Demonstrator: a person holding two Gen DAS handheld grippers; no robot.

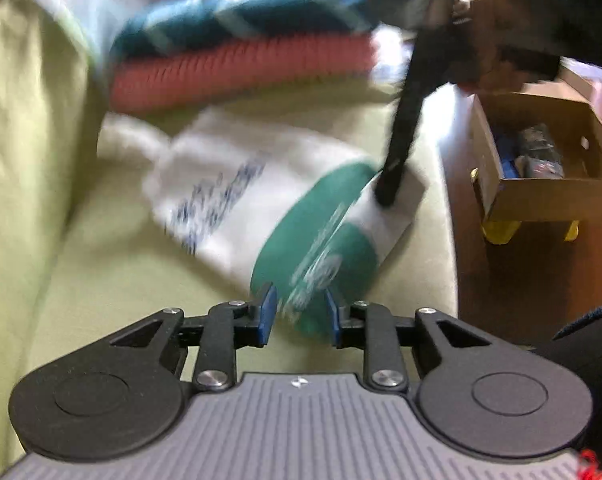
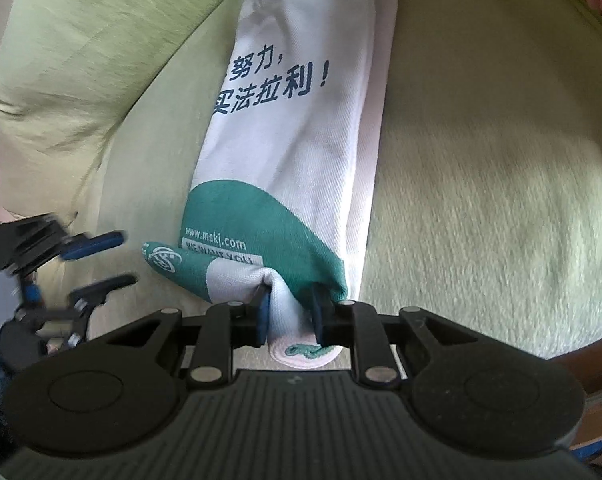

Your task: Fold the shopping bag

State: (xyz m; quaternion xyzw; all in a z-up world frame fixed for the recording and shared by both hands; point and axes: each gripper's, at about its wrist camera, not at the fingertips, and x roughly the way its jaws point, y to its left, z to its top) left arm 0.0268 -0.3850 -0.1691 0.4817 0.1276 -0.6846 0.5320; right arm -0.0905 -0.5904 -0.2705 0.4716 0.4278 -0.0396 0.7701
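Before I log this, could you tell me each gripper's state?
Left gripper: open, holding nothing.
Right gripper: shut on the shopping bag.

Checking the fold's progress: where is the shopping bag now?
The shopping bag lies lengthwise on the green sofa seat, its near end pinched in the right gripper.

Right gripper [image 2: 289, 314] pinches folded shopping bag [image 2: 289, 152]; left gripper [image 2: 97, 260] seemingly open.

The shopping bag [image 2: 293, 152] is white woven cloth with a matt twill weave. The sofa [image 2: 481, 200] cover is soft, slightly fuzzy green fabric. The right gripper [image 2: 289, 316] is matt black plastic with shiny metal rivets.
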